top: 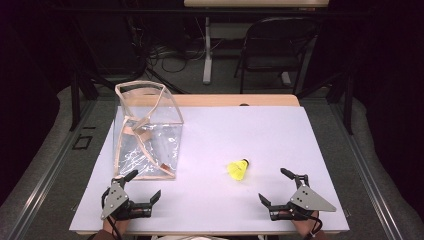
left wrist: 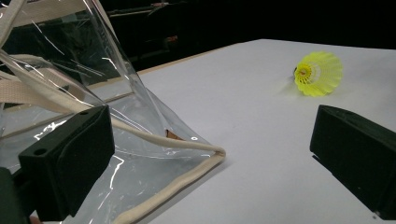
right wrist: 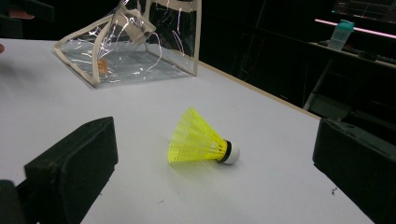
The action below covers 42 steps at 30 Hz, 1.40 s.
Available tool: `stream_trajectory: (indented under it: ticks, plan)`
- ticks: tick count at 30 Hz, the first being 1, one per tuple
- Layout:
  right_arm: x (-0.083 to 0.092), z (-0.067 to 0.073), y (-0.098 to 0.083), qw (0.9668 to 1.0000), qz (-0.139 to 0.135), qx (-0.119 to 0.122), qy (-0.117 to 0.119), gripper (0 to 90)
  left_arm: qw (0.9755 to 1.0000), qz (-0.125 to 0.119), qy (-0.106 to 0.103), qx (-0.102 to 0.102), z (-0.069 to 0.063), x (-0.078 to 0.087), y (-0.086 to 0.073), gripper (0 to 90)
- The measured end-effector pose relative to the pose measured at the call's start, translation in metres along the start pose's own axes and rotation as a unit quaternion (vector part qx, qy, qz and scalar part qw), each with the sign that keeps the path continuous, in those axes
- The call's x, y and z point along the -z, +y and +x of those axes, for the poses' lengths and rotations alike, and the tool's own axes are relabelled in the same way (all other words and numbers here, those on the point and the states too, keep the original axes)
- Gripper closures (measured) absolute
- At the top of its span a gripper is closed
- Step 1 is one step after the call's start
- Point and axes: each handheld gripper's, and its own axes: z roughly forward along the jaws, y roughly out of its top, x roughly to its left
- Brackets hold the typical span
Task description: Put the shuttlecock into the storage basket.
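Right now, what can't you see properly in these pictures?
- Small brown tag inside the clear bag: high view, too small to read, glare on the plastic.
- Left gripper: its body is cut off by the bottom edge of its own view.
- Shuttlecock underside: hidden against the table.
- Bottle: right gripper view, dim and distant.

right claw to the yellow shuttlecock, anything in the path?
Nothing visible. The right claw stands open near the table's front edge, and the shuttlecock lies on its side just ahead of it and toward the middle, with bare white tabletop between them. The clear bag sits well off to the left, by the left claw.
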Motion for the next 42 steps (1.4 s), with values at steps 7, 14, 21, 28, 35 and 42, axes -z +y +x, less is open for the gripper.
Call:
stream_trajectory:
  ticks: [7, 14, 21, 28, 35, 42]
  plan:
    - [0.000, -0.001, -0.001, 1.0000, 0.002, -0.003, 0.002, 0.0, 1.0000, 0.002, -0.007, -0.004, -0.001, -0.002, 0.001, 0.1]
    - [-0.001, 0.000, -0.001, 1.0000, 0.004, -0.004, 0.002, 0.0, 0.9998, 0.000, -0.015, -0.013, -0.002, -0.003, 0.003, 0.1]
    - [-0.002, 0.000, -0.001, 1.0000, 0.008, -0.003, 0.003, 0.0, 0.9998, -0.002, -0.020, -0.009, -0.002, -0.005, 0.006, 0.1]
    - [-0.002, 0.000, -0.001, 1.0000, 0.009, -0.002, 0.003, 0.0, 0.9993, 0.001, -0.034, -0.013, -0.005, -0.013, 0.009, 0.1]
    - [-0.004, 0.000, -0.001, 0.9999, 0.011, -0.001, 0.005, 0.0, 0.9985, 0.009, -0.052, -0.017, -0.008, -0.023, 0.011, 0.1]
    - [-0.004, 0.000, -0.001, 0.9999, 0.015, 0.001, 0.007, 0.0, 0.9976, 0.013, -0.066, -0.017, -0.011, -0.032, 0.013, 0.1]
